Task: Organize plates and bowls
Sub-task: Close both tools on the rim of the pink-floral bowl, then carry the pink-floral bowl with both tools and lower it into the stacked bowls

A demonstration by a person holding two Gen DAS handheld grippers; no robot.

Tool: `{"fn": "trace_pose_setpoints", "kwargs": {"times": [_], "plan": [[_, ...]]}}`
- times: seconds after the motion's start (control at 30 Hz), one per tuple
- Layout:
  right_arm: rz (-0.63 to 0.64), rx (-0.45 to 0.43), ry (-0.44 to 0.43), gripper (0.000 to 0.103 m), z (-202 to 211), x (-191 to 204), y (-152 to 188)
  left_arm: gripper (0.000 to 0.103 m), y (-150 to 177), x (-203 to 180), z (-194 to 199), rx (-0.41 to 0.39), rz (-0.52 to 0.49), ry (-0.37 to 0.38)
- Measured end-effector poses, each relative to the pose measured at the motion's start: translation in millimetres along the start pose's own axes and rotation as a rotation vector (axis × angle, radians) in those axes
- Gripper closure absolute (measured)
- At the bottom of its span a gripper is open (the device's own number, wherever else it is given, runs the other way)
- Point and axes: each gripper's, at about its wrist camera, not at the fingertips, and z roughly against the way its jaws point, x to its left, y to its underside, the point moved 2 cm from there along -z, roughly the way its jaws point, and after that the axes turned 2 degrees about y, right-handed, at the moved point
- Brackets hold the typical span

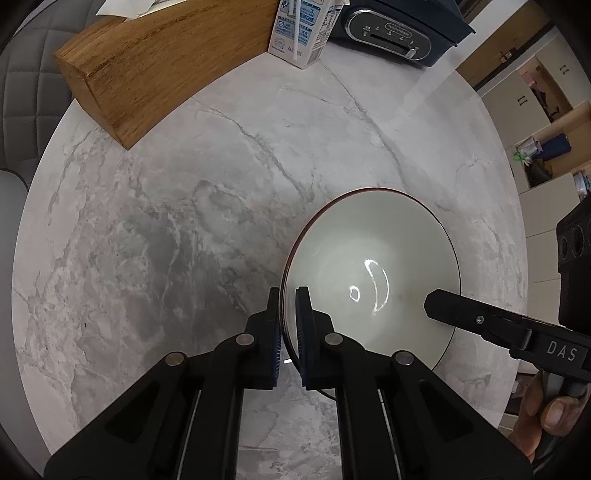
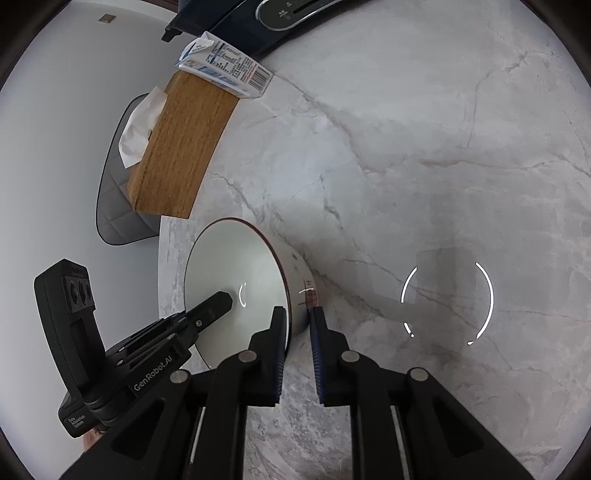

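White ceramic bowl [image 1: 369,273] with dark rim, resting on grey-veined marble table [image 1: 166,229], near the table's near-right edge in the left wrist view. Gripped on opposite sides of the rim at once: left gripper [image 1: 289,295] pinching the near-left rim, one pad inside and one outside the wall; right gripper [image 2: 298,314] clamped likewise on the right wall, over a brown painted mark. Two-sided hold judged to keep the bowl level for a lift. Far side of table: wooden tissue box [image 1: 155,70], milk carton [image 1: 303,29], dark appliance [image 1: 391,33] with control panel, all clear of the bowl.

Bowl underside and foot hidden. No plates visible. Destination for the bowl not in view. Appliance cut off by frame edge; carton print unreadable.
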Motion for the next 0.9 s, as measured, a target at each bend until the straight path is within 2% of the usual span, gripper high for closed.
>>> {"fn": "trace_pose_setpoints", "kwargs": {"times": [0.2,0.4,0.67,0.9], "plan": [[0.024,-0.007,0.001,0.088,24.2,6.6,14.9,0.097,16.4,-19.7,33.3,-0.022,-0.04,0.008],[0.026,-0.032,0.002,0.088,60.1,6.8,44.9,0.097,41.3,-48.2,64.5,-0.033,-0.094,0.027],[0.011,-0.058,0.016,0.087,112.8,1.9,107.5,0.097,98.3,-90.4,94.5,-0.018,-0.161,0.069],[-0.03,-0.072,0.003,0.086,139.0,-13.6,168.0,0.097,154.5,-117.3,106.9,0.021,-0.209,0.1]]}}
